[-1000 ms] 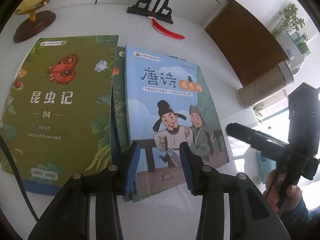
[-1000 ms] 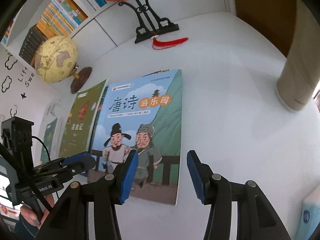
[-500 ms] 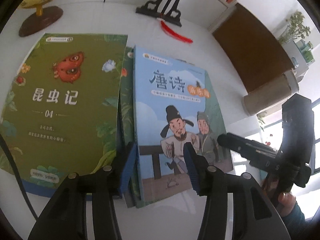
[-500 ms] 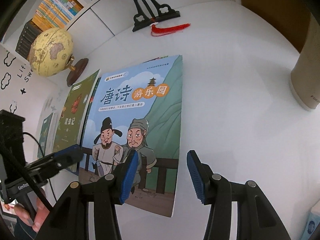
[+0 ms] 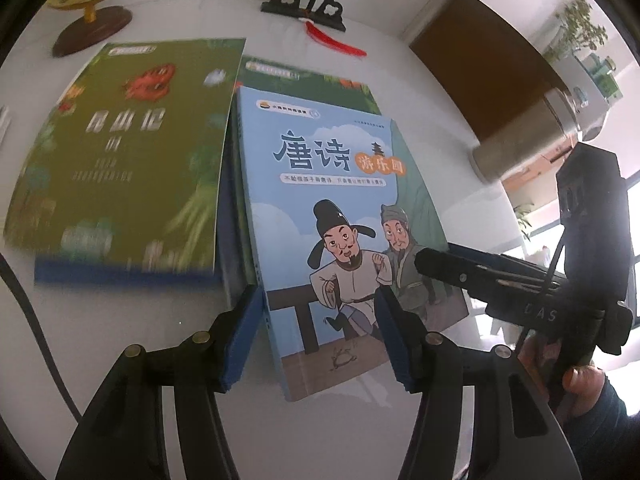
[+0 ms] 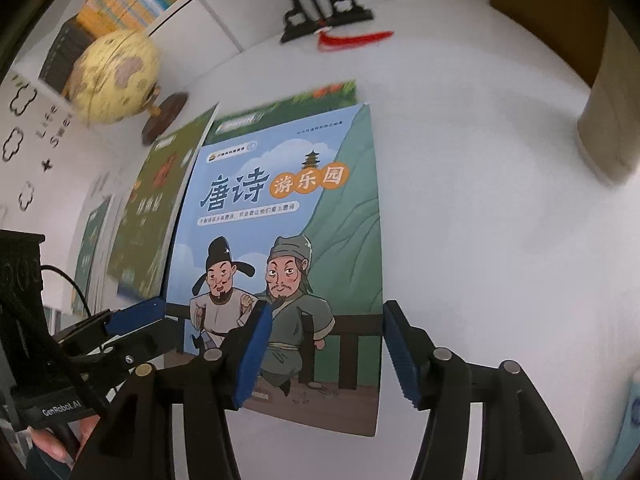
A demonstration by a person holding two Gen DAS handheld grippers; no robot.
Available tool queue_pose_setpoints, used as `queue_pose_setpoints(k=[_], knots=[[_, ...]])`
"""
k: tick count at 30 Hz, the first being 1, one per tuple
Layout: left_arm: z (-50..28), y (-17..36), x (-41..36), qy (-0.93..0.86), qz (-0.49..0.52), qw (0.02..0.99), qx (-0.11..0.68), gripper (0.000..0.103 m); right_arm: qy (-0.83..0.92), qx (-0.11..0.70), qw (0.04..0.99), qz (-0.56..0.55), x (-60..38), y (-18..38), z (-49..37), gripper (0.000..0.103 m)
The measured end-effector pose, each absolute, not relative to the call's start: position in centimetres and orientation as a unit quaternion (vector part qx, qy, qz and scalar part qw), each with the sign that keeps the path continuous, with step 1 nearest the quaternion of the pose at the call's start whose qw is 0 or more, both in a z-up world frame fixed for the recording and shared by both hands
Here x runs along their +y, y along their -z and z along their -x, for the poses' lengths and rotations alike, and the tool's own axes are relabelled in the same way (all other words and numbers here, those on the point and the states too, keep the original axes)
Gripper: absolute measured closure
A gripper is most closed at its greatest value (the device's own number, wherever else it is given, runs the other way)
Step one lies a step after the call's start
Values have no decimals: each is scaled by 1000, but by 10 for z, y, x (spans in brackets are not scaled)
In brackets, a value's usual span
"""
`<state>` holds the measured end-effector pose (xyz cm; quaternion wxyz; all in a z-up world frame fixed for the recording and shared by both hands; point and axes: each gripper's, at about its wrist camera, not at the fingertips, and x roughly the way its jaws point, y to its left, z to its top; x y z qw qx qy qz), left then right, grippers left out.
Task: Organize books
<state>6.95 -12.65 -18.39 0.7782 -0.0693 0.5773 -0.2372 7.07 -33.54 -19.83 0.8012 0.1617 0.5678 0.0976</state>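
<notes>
Two grippers have closed in on the blue poetry book (image 5: pixel 340 216) since half a second ago, and it now fills more of both views. Left gripper (image 5: pixel 320 336) gapes wide, empty, its blue pads (image 5: pixel 244 332) straddling the book's lower left corner at bottom centre. Right gripper (image 6: pixel 324 354) is equally wide, empty, spanning the book's lower right edge. That book lies flat at centre frame, overlapping a green book (image 5: pixel 312 80) beneath. Left of it sits the olive insect book (image 5: pixel 128 152). Upper left, a globe (image 6: pixel 114 76); top centre, a red tassel (image 5: pixel 332 42).
</notes>
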Motion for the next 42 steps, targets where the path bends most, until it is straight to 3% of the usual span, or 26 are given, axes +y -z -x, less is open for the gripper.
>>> queue_pose_setpoints(k=[11,21,24,29,39,42], knots=[[-51,194,-103,207,120,776,584,49,-111,567,800,-164,-332,201,-35,42],[-46,198,-124,191,103,787,578,49,-125,562,804,-148,-320,205,-32,42],[-46,192,-121,192,110,788,575,55,-122,558,807,-152,-321,204,-31,42],[-41,173,-111,220,141,787,559,59,-150,532,806,-210,-340,187,-25,55],[-45,164,-116,264,179,769,554,59,-156,514,798,-274,-361,188,-21,56],[-47,164,-110,287,235,748,550,59,-146,519,790,-292,-366,199,-20,56]])
